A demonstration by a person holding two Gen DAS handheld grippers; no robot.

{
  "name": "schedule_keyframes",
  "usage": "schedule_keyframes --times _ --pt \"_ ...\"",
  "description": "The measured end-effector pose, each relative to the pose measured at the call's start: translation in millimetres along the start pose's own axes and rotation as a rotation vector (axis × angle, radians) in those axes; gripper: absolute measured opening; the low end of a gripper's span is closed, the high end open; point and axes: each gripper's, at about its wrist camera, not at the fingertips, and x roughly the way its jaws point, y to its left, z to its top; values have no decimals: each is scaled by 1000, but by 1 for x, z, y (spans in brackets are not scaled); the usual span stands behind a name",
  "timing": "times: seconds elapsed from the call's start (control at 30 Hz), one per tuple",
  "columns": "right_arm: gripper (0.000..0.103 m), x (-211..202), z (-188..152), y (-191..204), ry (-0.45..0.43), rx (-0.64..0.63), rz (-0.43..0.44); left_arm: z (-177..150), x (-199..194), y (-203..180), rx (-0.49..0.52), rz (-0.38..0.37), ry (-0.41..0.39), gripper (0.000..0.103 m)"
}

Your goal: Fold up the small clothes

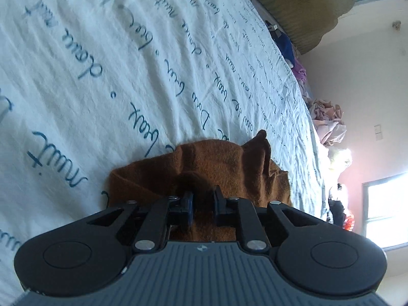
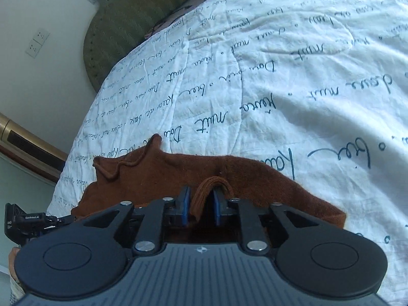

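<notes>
Both grippers rest on the brown garment [image 2: 158,176] on the bed [image 2: 280,89]: left gripper [image 1: 202,204] fingers slightly parted with cloth between, right gripper [image 2: 200,207] fingers parted around a loose fold.

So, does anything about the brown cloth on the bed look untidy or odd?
Yes. The brown garment lies bunched on the white bedsheet, not flat. Its far corner curls upward, and a rumpled fold of fabric stands up between the right gripper fingers.

Bed [image 1: 127,63], script-printed white sheet; green headboard [image 2: 132,12]; bright window [image 1: 385,211].
</notes>
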Motion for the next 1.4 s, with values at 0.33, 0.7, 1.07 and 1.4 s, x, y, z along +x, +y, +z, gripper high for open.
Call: schedule_keyframes --times 0.33,0.7,1.07,1.4 --pt "103 -57 -1 32 -115 -180 62 -53 -48 -85 316 20 -102 62" --pt "101 -46 -41 38 -10 -277 1 -69 -55 -45 315 176 -145 70" --pt "102 -117 -120 -59 -77 58 150 -122 -80 22 140 65 -4 79" --pt "17 -69 -136 -35 -47 56 201 -120 -57 31 -10 -19 119 16"
